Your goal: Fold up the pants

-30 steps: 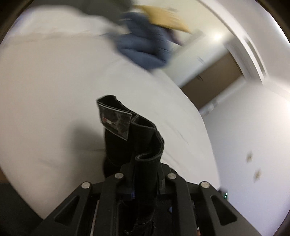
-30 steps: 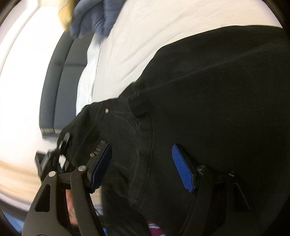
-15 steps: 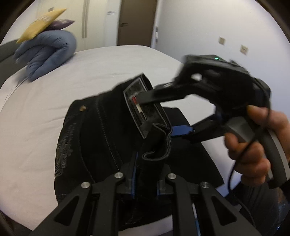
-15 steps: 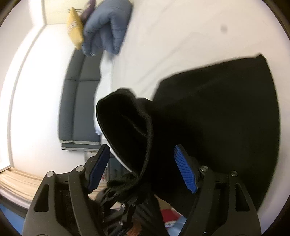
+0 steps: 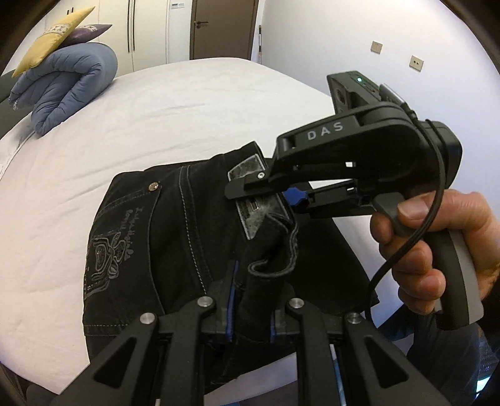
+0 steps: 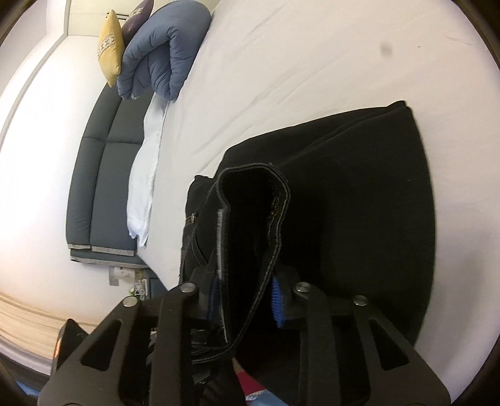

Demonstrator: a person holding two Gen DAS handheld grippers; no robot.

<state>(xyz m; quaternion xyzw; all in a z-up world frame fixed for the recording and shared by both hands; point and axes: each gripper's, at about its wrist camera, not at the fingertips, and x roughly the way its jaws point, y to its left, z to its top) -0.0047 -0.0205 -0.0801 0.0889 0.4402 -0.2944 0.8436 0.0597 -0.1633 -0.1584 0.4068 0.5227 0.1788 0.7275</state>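
Note:
Black jeans (image 5: 140,234) lie folded on the white bed, back pocket with stitching facing up. My left gripper (image 5: 250,312) is shut on a raised fold of the waistband near the bed's front edge. Just beyond it, my right gripper (image 5: 259,200) reaches in from the right at the grey waistband patch, held by a person's hand (image 5: 437,243). In the right wrist view the jeans (image 6: 359,203) spread ahead, and the right gripper (image 6: 247,299) has its jaws closing, with its blue pads pressing a looped waistband fold between them.
The white bed sheet (image 5: 187,109) stretches far behind the jeans. A rolled blue duvet (image 5: 62,84) with a yellow cushion (image 5: 53,31) on it lies at the bed's far left. A grey upholstered headboard (image 6: 103,171) runs along one side. A brown door (image 5: 225,28) stands beyond.
The left gripper swung round with the waistband still in it and now faces the jeans and the right gripper. The right gripper's jaws went from wide apart to pressed on the waistband fold.

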